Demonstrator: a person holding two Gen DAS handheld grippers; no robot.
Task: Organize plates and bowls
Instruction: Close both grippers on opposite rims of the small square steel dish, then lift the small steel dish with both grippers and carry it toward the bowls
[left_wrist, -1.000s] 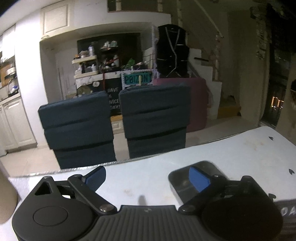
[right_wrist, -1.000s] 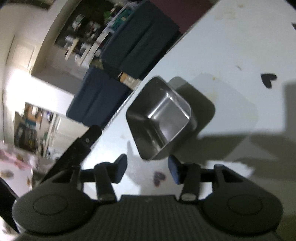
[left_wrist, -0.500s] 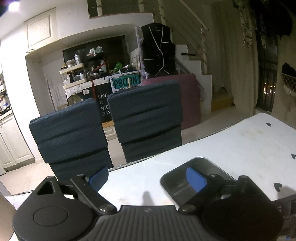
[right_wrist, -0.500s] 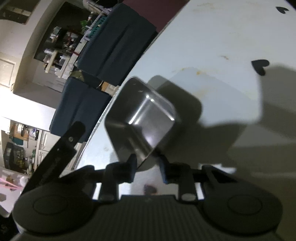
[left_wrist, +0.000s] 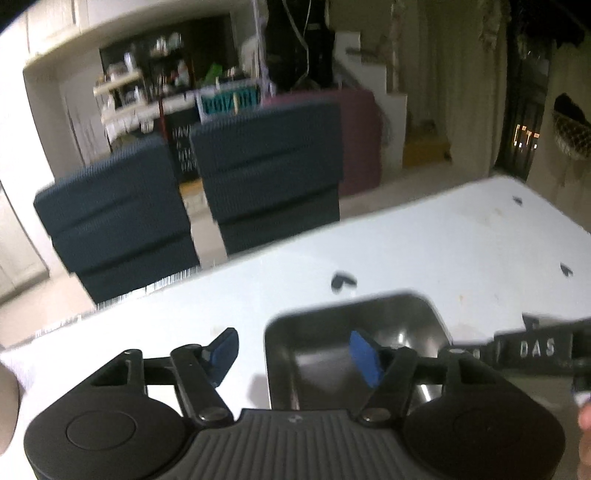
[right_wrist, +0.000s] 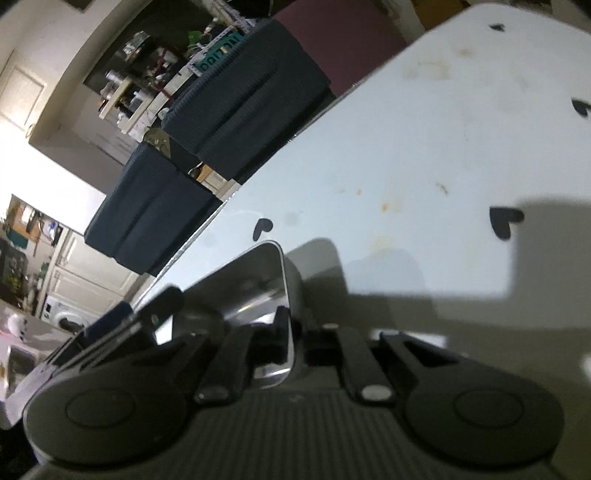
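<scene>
We have the square steel bowl near the surface's far edge, thin, stiff, slick and light: right tongs clenched on its rim wall, left tongs closing astride the opposite wall, not yet pinching.

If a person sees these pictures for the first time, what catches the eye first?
The shiny square metal bowl on the white table: the right gripper is shut on its rim, the left gripper is closing across its opposite wall. Beyond the table's far edge stand two dark blue chairs.
</scene>
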